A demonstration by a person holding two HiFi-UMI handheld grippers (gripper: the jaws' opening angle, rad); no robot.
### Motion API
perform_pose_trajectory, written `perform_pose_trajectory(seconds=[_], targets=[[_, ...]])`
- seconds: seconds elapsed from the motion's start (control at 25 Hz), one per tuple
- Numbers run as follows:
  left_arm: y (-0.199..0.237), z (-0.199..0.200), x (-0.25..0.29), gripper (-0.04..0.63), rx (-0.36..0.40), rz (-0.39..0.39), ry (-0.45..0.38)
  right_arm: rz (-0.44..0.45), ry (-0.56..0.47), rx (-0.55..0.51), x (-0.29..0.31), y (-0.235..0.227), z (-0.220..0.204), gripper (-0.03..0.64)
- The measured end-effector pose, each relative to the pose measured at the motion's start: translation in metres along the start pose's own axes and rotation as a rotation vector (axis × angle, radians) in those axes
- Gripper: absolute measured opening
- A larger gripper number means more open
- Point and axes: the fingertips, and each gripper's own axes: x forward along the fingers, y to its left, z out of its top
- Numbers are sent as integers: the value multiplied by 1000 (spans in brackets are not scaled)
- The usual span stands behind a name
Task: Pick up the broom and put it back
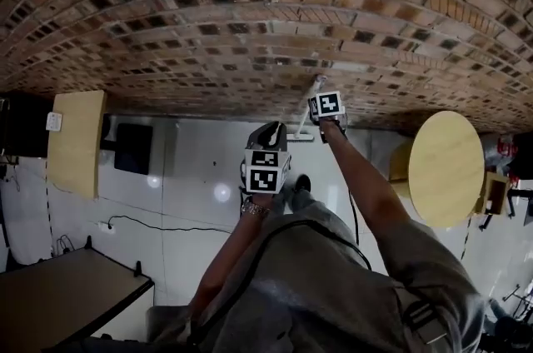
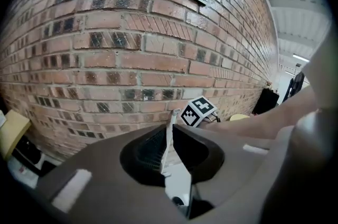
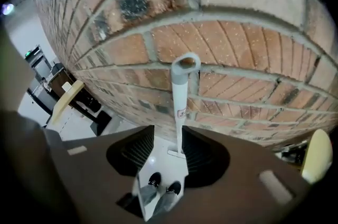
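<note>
The broom (image 3: 178,106), a pale handle looped at the top over a flat white head, stands against the brick wall (image 3: 237,59). The right gripper (image 3: 162,133) has its fingers (image 3: 203,157) apart with the handle between them, unclamped. The left gripper (image 2: 170,129) has its fingers narrow and empty.

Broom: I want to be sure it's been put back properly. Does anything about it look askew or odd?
Nothing stands out. The broom leans nearly upright against the brick wall, head on the floor. The right hand-held gripper is open near the handle, not gripping it.
</note>
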Motion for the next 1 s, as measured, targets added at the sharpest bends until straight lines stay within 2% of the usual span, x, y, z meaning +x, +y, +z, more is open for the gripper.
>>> perform_pose_trajectory(seconds=[0.16, 0.28, 0.48, 0.6, 0.76, 0.88, 1.0], targets=[[16, -15, -4, 23, -50, 64, 19, -60, 87, 13, 33, -20, 10, 137], [24, -25, -8, 23, -67, 90, 37, -122, 102, -64, 53, -34, 20, 117], [32, -25, -5, 23, -90, 97, 38, -90, 104, -96, 53, -34, 17, 98], [32, -13, 3, 23, -84, 78, 19, -63, 115, -105, 29, -21, -9, 98], [22, 9, 17, 23, -43, 31, -10, 16, 80, -177, -30, 21, -40, 98], [16, 21, 31, 21, -19, 8, -11, 38, 30, -224, -77, 48, -27, 99], [12, 26, 47, 20, -19, -15, 7, 46, 1, -224, -111, 59, -6, 100]])
